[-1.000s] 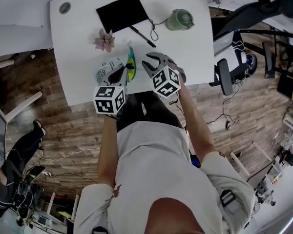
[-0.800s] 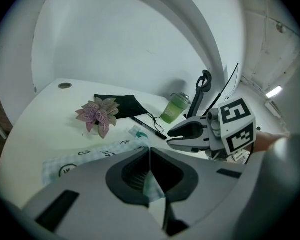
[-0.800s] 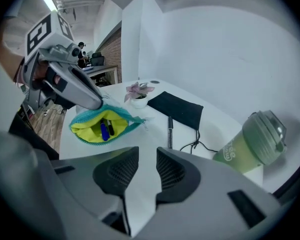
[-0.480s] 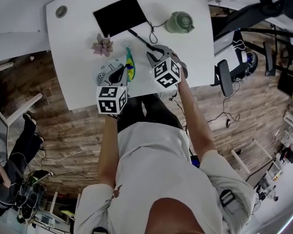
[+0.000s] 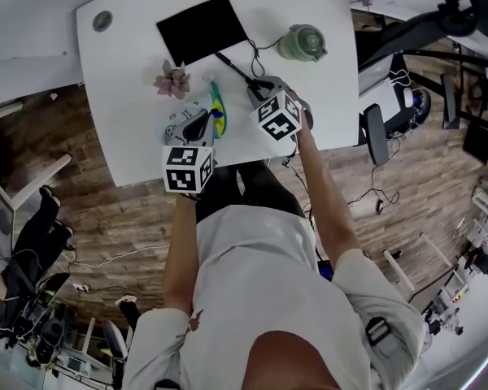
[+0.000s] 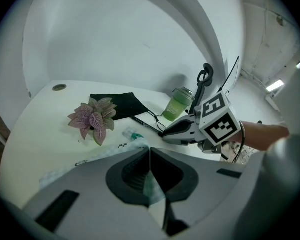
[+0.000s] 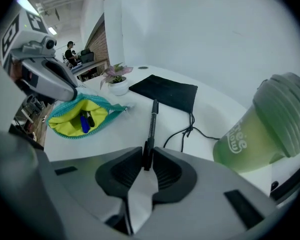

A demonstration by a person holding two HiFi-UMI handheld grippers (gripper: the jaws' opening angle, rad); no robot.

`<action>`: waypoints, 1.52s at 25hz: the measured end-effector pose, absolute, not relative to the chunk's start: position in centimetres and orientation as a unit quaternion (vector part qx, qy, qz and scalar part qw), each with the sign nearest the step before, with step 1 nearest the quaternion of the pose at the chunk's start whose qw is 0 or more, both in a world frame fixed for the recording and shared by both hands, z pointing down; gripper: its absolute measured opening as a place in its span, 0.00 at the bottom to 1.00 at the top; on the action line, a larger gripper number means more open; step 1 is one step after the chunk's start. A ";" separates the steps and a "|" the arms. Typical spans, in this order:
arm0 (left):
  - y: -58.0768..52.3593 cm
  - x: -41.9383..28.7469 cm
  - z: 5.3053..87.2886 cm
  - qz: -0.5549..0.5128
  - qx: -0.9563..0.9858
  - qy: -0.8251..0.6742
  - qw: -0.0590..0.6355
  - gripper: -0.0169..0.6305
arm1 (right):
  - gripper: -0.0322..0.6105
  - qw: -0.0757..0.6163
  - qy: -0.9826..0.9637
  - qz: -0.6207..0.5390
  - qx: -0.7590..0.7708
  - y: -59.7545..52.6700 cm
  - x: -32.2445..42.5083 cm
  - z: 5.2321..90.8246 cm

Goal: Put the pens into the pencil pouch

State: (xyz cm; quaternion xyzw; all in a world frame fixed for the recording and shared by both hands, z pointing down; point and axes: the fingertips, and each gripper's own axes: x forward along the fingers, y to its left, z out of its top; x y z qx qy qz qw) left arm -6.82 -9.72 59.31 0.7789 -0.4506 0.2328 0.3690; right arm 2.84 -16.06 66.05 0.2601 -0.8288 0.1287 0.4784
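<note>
A black pen (image 7: pixel 151 119) lies on the white table (image 5: pixel 130 47), and its near end sits between the pads of my right gripper (image 7: pixel 146 160), whose jaws are closing and pinch it. In the head view that gripper (image 5: pixel 258 86) is at the pen's (image 5: pixel 234 67) near tip. The pencil pouch (image 7: pixel 82 116) lies open to the left, showing yellow lining and a blue pen inside. My left gripper (image 6: pixel 149 154) is shut on the pouch's pale printed edge (image 6: pixel 102 151) and shows in the head view (image 5: pixel 202 122) at the pouch (image 5: pixel 180 122).
A flat black case (image 5: pixel 202 27) with a cord lies at the table's far side. A green lidded cup (image 5: pixel 301 42) stands right of the pen, and a small pink-leaved plant (image 5: pixel 172 79) left of it. The table's front edge runs just under both grippers.
My right gripper has moved away from me across the table and down onto the black pen's end, with its jaws narrowing round it. The left gripper and pouch have stayed put.
</note>
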 end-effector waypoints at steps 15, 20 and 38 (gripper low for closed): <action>-9.5 -7.1 58.6 0.227 0.776 -0.464 0.361 0.03 | 0.14 0.484 -0.834 0.126 0.233 -14.0 4.0 63.7; -9.3 -7.1 58.3 0.226 0.774 -0.470 0.358 0.03 | 0.14 0.501 -0.833 0.102 0.211 -11.9 5.3 62.2; -8.3 -7.3 57.7 0.219 0.772 -0.484 0.349 0.03 | 0.14 0.555 -0.827 0.023 0.083 -4.4 5.1 60.1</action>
